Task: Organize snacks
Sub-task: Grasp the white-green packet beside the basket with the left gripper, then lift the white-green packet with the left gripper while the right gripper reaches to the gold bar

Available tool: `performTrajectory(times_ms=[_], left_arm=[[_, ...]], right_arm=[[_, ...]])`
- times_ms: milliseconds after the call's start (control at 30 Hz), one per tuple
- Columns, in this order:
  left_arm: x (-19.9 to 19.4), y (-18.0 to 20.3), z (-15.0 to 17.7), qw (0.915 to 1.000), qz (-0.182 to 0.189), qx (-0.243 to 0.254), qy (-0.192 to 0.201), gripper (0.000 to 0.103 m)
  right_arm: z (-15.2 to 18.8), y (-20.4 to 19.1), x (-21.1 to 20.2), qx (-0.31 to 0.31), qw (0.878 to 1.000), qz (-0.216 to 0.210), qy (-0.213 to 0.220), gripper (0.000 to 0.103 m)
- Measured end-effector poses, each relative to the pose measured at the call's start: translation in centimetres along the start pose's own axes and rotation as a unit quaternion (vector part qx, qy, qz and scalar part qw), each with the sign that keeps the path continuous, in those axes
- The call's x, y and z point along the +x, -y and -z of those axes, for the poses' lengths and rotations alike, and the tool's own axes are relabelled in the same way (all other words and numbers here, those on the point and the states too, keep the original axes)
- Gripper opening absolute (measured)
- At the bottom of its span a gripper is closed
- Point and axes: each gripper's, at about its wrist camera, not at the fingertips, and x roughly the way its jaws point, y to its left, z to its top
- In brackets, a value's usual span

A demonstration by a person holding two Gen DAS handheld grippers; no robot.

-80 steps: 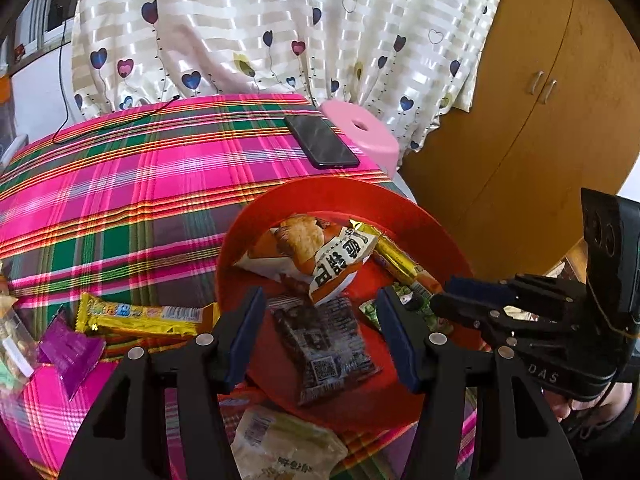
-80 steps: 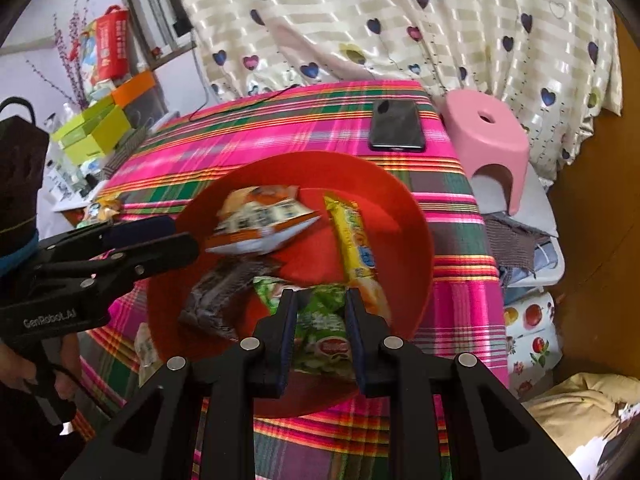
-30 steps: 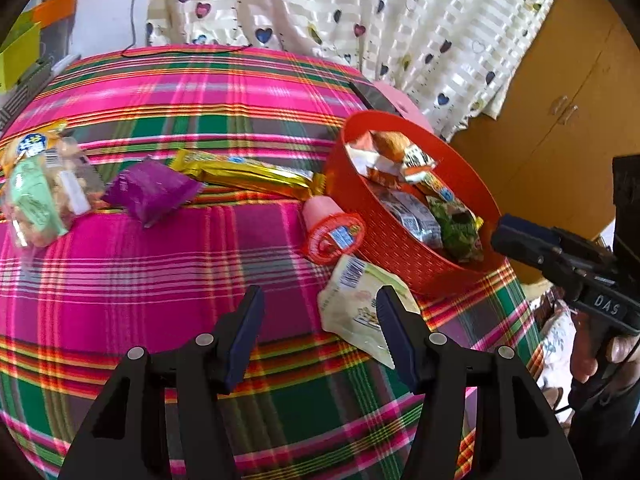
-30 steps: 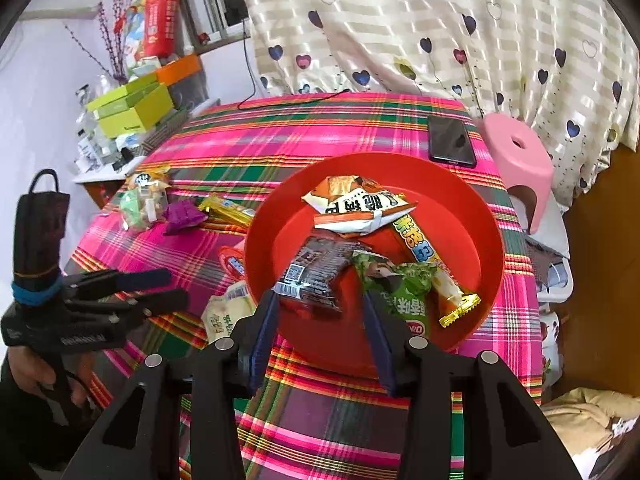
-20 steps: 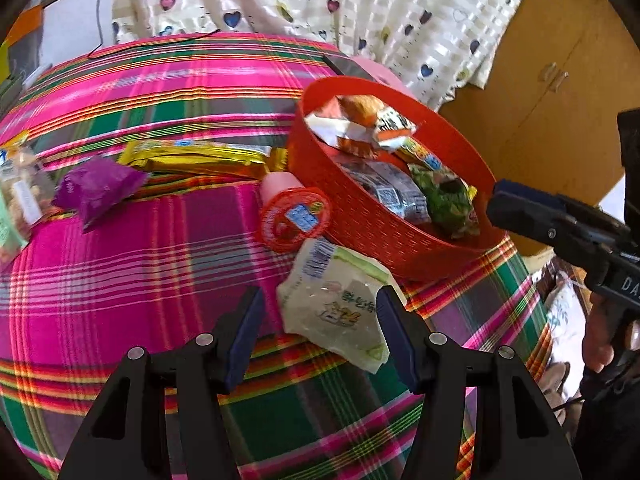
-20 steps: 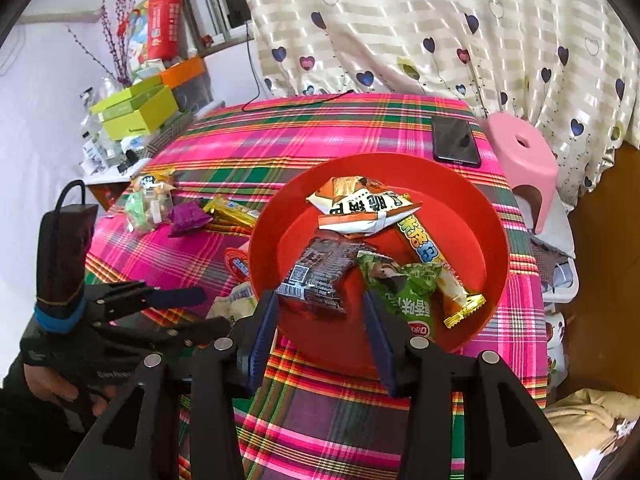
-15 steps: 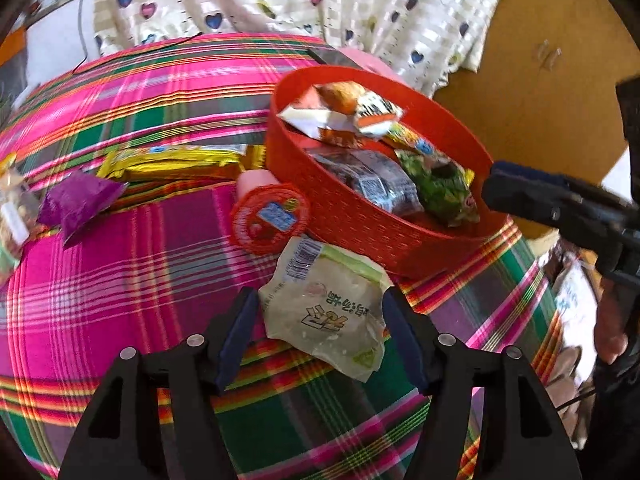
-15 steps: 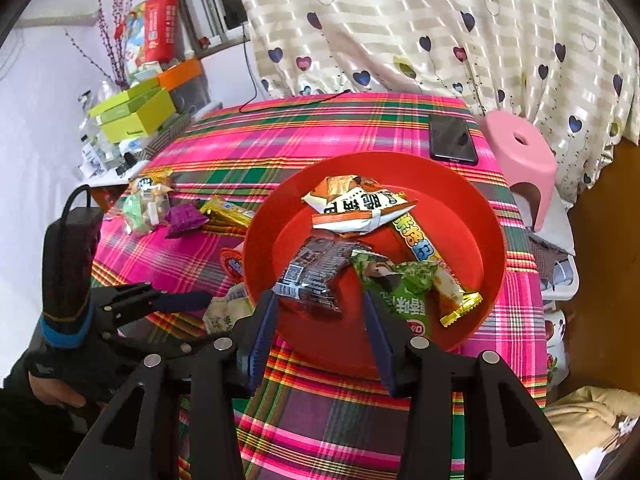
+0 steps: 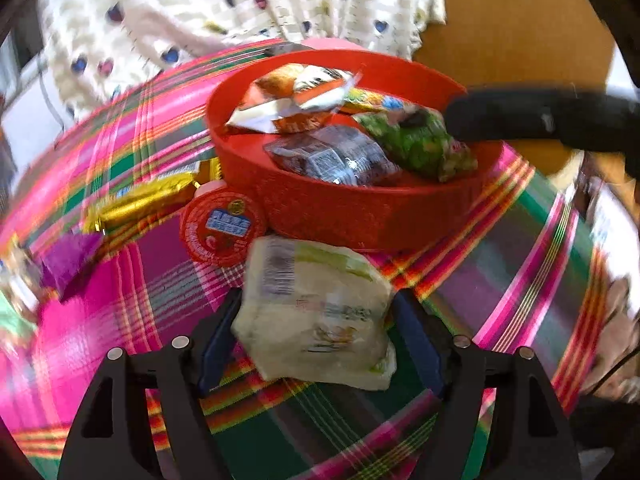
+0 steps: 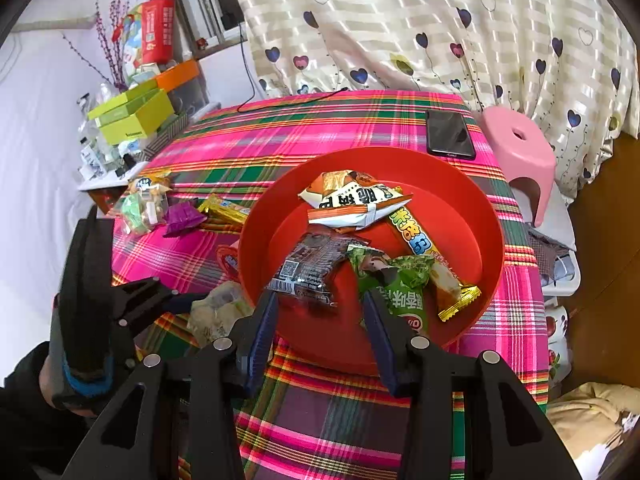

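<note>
the left gripper (image 9: 316,328) is spread wide with its two blue-lined fingers on either side of a pale cream snack packet (image 9: 316,312) that lies on the plaid tablecloth (image 9: 500,272). the packet sits between the fingers, but the view is blurred and i cannot tell whether either pad touches it. in the right wrist view the same packet (image 10: 218,310) lies just beside the near-left side of the red bowl (image 10: 472,196), with the left gripper (image 10: 176,300) reaching in from the left edge of the table.

the right gripper (image 10: 322,312) hangs over the near rim of the bowl, its fingers apart and holding nothing. inside the bowl lie a dark brown packet (image 10: 312,264), a green packet (image 10: 396,284), a long yellow bar (image 10: 428,256) and an orange and white bag (image 10: 352,200).

outside the bowl, a round red-lidded cup (image 9: 222,228) rests against the bowl's left side, touching the far end of the cream packet. a gold bar (image 9: 148,196) lies beyond the cup, and a purple wrapper (image 9: 68,256) sits further toward the left edge. in the right wrist view a clear bag of mixed sweets (image 10: 146,200) lies near the left edge of the table, next to the purple wrapper (image 10: 182,216). a black phone (image 10: 448,134) lies at the far right corner, and a pink stool (image 10: 520,148) stands off the table beside it.
</note>
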Motion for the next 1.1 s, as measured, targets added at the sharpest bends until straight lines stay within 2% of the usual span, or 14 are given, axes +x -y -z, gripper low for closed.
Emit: performTrajectory(times_ms=[67, 167, 333, 733, 1100], left_arm=[[-0.1, -0.3, 0.2, 0.9999, 0.01, -0.005, -0.003, 0.076], [-0.4, -0.7, 0.6, 0.9999, 0.007, -0.009, -0.002, 0.076], [-1.0, -3.1, 1.4, 0.9982, -0.025, -0.055, 0.001, 0.074], [-2.9, -7.7, 4.0, 0.9869, -0.018, -0.157, 0.034, 0.07], [-4.6, -9.9, 5.4, 0.9781, -0.031, -0.197, 0.059, 0.07]], right_arm=[[0.0, 0.0, 0.0, 0.0, 1.0, 0.0, 0.001, 0.043], [0.0, -0.1, 0.0, -0.002, 1.0, 0.0, 0.002, 0.043], [0.0, -0.8, -0.5, -0.007, 1.0, -0.003, 0.006, 0.043], [-0.6, -2.7, -0.3, -0.023, 1.0, -0.009, 0.002, 0.043], [-1.3, -4.6, 0.7, -0.045, 0.999, -0.012, -0.007, 0.044]])
